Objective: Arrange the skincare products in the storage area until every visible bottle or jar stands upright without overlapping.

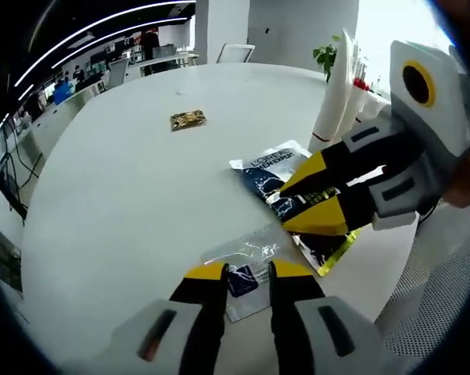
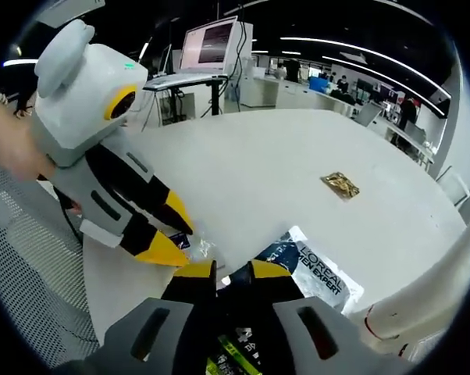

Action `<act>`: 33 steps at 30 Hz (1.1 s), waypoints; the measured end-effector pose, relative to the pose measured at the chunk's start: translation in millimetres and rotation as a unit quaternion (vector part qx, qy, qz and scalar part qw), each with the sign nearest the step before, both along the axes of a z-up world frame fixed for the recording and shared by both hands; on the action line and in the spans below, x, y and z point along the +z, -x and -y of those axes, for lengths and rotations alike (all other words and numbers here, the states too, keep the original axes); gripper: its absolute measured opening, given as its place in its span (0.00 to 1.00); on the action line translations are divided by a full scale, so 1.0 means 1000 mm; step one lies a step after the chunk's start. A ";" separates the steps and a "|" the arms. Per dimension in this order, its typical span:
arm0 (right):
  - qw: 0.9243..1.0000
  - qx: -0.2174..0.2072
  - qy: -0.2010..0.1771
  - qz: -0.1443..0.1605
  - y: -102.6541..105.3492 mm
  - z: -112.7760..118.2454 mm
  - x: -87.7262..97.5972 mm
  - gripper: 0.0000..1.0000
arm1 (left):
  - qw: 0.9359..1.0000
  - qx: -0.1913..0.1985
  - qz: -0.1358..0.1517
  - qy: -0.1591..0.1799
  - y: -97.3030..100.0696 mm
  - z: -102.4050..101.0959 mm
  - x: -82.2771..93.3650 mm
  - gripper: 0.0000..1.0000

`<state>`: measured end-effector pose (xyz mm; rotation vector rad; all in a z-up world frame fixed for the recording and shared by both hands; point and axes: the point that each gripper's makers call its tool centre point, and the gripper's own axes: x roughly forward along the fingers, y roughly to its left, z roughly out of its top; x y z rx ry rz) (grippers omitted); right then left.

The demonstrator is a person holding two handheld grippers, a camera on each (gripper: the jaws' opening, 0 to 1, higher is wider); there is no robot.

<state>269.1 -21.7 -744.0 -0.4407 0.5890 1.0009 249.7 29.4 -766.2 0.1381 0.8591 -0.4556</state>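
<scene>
In the left gripper view, the left gripper [image 1: 247,273] is hovering narrowly parted, empty, over a clear packet [image 1: 247,269]. In the right gripper view, the right gripper [image 2: 223,273] is pinching the dark sachet [image 2: 317,269]; foil could slip.

Round white table [image 1: 141,180], small gold packet [image 1: 188,119] lying alone toward its far edge; potted plant [image 1: 325,56] beyond the far rim; laptop [image 2: 210,45] on a stand past the table's edge; office desks behind

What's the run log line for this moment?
left gripper: over clear sachet | right gripper: on dark L'Oreal packet | gold sachet: apart
</scene>
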 end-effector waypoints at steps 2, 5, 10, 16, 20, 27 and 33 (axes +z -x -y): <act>1.000 0.000 0.001 0.001 0.001 0.001 0.000 0.18 | 1.000 -0.001 0.000 -0.001 0.001 0.001 0.000 0.27; 1.000 -0.001 -0.002 0.001 0.003 0.002 0.002 0.20 | 1.000 -0.001 0.001 -0.001 0.002 0.002 0.003 0.30; 1.000 -0.001 -0.005 0.000 0.006 0.005 0.004 0.25 | 1.000 0.001 0.003 -0.001 0.003 0.001 0.005 0.34; 1.000 -0.004 -0.008 0.005 0.014 0.012 0.009 0.31 | 1.000 0.005 0.005 -0.003 0.004 0.000 0.009 0.38; 1.000 -0.011 -0.008 0.009 0.018 0.020 0.013 0.39 | 1.000 0.008 0.008 -0.002 0.006 -0.001 0.012 0.42; 0.999 -0.022 -0.013 0.026 0.026 0.032 0.021 0.47 | 1.000 0.014 0.013 -0.007 0.012 -0.006 0.016 0.55; 0.998 -0.041 -0.022 0.038 0.033 0.043 0.031 0.57 | 1.000 0.018 0.016 -0.010 0.019 -0.009 0.022 0.63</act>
